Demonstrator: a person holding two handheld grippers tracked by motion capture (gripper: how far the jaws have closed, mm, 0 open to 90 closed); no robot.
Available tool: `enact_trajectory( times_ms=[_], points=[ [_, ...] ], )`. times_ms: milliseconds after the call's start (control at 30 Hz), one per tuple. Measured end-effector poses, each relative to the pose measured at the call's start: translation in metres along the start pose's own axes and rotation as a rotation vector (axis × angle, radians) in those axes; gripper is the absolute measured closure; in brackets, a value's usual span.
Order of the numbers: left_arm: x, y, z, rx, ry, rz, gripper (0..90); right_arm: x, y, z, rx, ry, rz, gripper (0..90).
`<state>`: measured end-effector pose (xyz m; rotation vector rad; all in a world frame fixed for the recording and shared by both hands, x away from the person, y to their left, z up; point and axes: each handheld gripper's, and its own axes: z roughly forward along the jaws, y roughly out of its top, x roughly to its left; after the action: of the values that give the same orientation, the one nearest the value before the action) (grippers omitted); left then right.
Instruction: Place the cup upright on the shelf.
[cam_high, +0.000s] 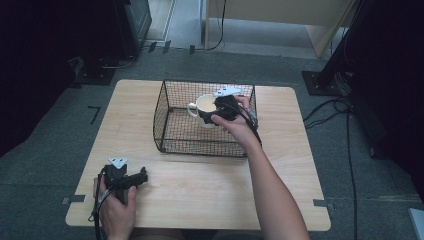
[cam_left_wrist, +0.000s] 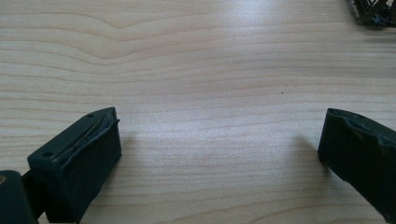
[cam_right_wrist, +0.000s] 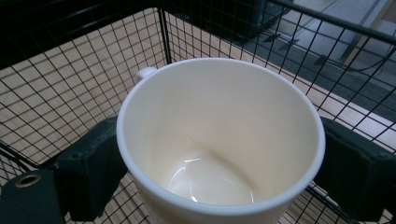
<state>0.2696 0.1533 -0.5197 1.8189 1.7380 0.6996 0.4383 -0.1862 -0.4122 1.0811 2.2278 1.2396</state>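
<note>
The right hand-held gripper has its two black jaws pressed against opposite sides of a cream-white ceramic mug, holding it by the body inside the black wire-mesh basket. In the right gripper view the mug sits upright and empty between the jaws, its small handle on the far side, away from the gripper. Whether the base is already touching the mesh floor beneath cannot be told from these pictures.

The step in hand looks like moving the mug within or past the basket walls. To do it well, keep the mug level so the smooth glazed wall does not slip between the jaws, and move it straight up or down. The basket's far wall lies just beyond the mug, so any forward drift risks knocking the rim or catching the handle in the mesh. If setting it down, let the base meet the floor before easing the jaws apart.

The left hand-held gripper rests on the pale wooden worktop, well to the near-left of the basket, jaws spread wide around nothing. It could steady the basket's near rim if it shifts.
</note>
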Motion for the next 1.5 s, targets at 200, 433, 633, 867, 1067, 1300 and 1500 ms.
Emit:
enact_trajectory(
  times_ms=[200,433,633,867,1067,1300,1500],
  points=[
    [0.0,0.0,0.0,-0.001,0.0,0.0,0.0,-0.005,-0.002,0.01,0.034,0.001,0.002,10.4],
    [0.0,0.0,0.0,-0.001,0.0,0.0,0.0,-0.006,-0.007,0.021,0.065,0.012,-0.009,10.5],
    [0.0,0.0,0.0,-0.001,0.0,0.0,0.0,-0.007,-0.011,0.027,0.096,0.024,-0.009,10.5],
    [0.0,0.0,0.0,-0.001,-0.001,0.0,0.0,-0.007,-0.015,0.031,0.142,0.035,-0.025,10.5],
    [0.0,0.0,0.0,-0.001,-0.002,0.001,0.0,-0.004,-0.015,0.032,0.204,0.03,-0.043,10.3],
    [0.0,0.0,0.0,-0.001,-0.002,0.001,0.0,-0.005,-0.015,0.032,0.221,0.012,-0.041,10.1],
    [0.0,0.0,0.0,0.0,-0.002,0.003,0.0,-0.005,-0.012,0.027,0.184,0.005,-0.033,1.8]
  ],
)
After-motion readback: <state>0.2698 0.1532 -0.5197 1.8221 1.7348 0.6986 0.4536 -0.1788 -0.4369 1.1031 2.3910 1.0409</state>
